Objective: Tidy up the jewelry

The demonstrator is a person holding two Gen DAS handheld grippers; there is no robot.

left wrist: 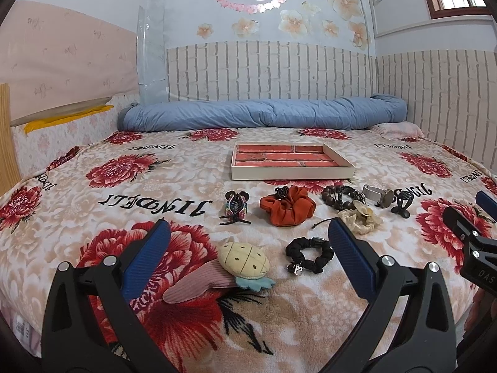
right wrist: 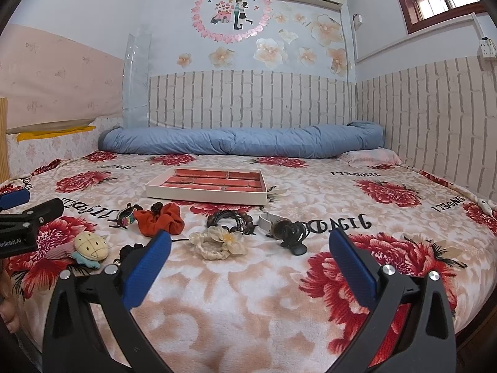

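A shallow white tray point(left wrist: 292, 172) with a red brick-patterned floor lies on the flowered bedspread; it also shows in the right wrist view point(right wrist: 205, 195). In front of it lie a hair claw point(left wrist: 235, 206), an orange scrunchie point(left wrist: 287, 206), a bead bracelet point(left wrist: 334, 200), a watch point(left wrist: 377, 195), a black claw point(left wrist: 402, 203), a cream scrunchie point(left wrist: 360, 217), a black scrunchie point(left wrist: 310, 253) and a plush pineapple clip point(left wrist: 242, 262). My left gripper point(left wrist: 248, 255) is open above the pineapple clip and black scrunchie. My right gripper point(right wrist: 248, 264) is open and empty, just short of the cream scrunchie point(right wrist: 217, 242).
A rolled blue quilt point(left wrist: 264, 113) lies along the far wall. Brick-patterned walls close the back and right sides. A wooden board point(left wrist: 7, 130) stands at the left bed edge. The right gripper's body point(left wrist: 475, 242) shows at the right of the left wrist view.
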